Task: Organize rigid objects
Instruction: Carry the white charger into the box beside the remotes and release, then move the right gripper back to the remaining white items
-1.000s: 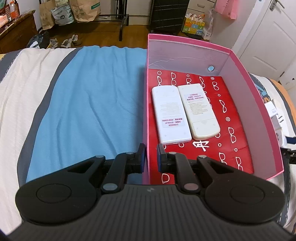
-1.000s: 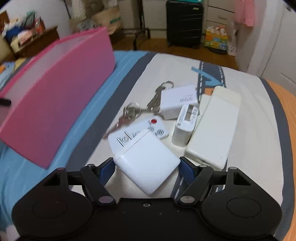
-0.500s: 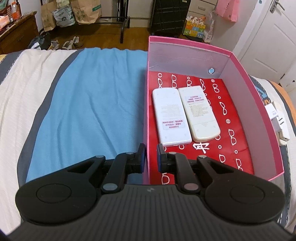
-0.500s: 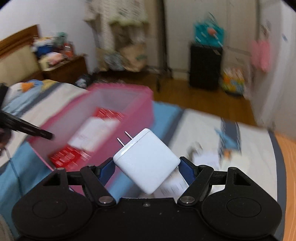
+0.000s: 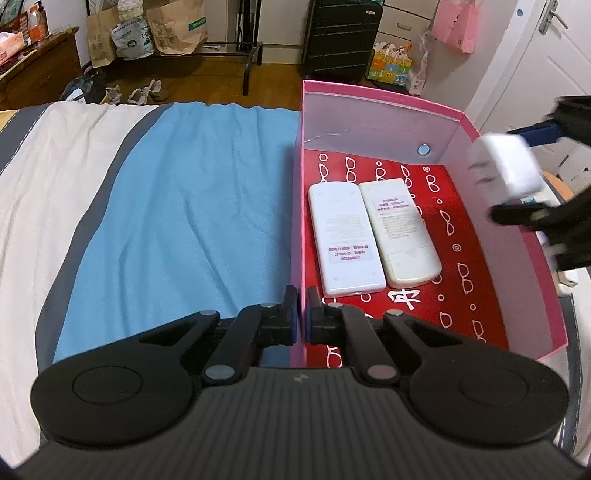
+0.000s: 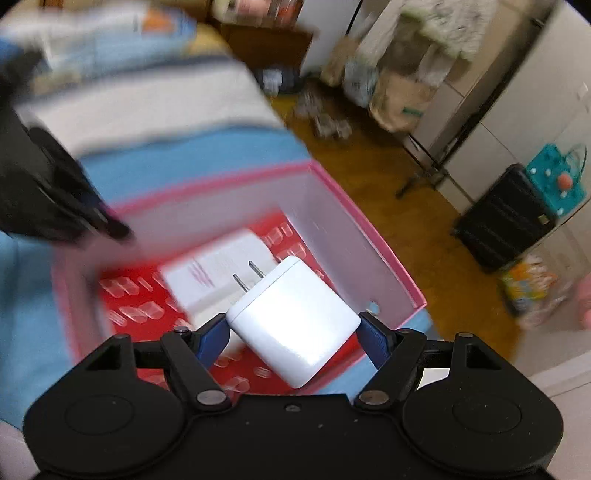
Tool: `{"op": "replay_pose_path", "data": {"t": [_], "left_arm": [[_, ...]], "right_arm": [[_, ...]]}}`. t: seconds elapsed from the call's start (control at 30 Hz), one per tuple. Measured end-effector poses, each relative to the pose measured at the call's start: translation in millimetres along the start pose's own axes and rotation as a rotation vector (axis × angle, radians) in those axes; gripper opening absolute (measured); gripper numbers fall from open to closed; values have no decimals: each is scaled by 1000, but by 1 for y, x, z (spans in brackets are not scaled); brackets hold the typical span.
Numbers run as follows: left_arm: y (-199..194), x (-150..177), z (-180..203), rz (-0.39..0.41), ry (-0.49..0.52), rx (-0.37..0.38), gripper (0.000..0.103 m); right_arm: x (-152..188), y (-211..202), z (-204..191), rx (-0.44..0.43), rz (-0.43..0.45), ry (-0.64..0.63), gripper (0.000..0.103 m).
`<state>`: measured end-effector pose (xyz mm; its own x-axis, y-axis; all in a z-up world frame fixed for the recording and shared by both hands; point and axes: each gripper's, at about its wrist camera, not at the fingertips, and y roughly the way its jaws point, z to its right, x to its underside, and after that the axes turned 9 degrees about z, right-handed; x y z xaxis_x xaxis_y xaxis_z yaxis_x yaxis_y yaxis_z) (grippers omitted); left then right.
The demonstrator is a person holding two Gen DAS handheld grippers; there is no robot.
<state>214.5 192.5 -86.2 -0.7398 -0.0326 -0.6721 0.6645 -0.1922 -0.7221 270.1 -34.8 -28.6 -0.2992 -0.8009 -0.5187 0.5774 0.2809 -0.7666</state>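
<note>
A pink box with a red patterned floor lies on the bed. Two white remotes rest side by side in it. My left gripper is shut on the box's left wall near the front corner. My right gripper is shut on a white plug charger, its prongs pointing away from me. It hangs over the box's right part, above the remotes. In the left wrist view the charger shows blurred over the right wall. The right wrist view is blurred too.
The box sits beside a blue blanket stripe on a white and grey bedspread. Beyond the bed are a wooden floor, paper bags, a black suitcase and a white door.
My right gripper has lifted the charger off the pile of small items on the bed, swung it over the pink box and rolled. The left gripper's jaws have pinched tighter on the wall.
</note>
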Motion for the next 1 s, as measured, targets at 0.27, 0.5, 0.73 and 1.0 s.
{"op": "replay_pose_path", "data": {"t": [0.27, 0.5, 0.73, 1.0], "left_arm": [[-1, 3, -4, 14, -7, 23, 4], [1, 2, -8, 11, -27, 41, 5], [0, 3, -8, 8, -36, 47, 6], [-1, -2, -5, 10, -42, 37, 6]], "right_arm": [[-9, 49, -10, 18, -140, -93, 79], [-4, 77, -3, -20, -270, -109, 78], [2, 62, -10, 68, -211, -149, 81], [29, -40, 8, 82, 114, 157, 80]]}}
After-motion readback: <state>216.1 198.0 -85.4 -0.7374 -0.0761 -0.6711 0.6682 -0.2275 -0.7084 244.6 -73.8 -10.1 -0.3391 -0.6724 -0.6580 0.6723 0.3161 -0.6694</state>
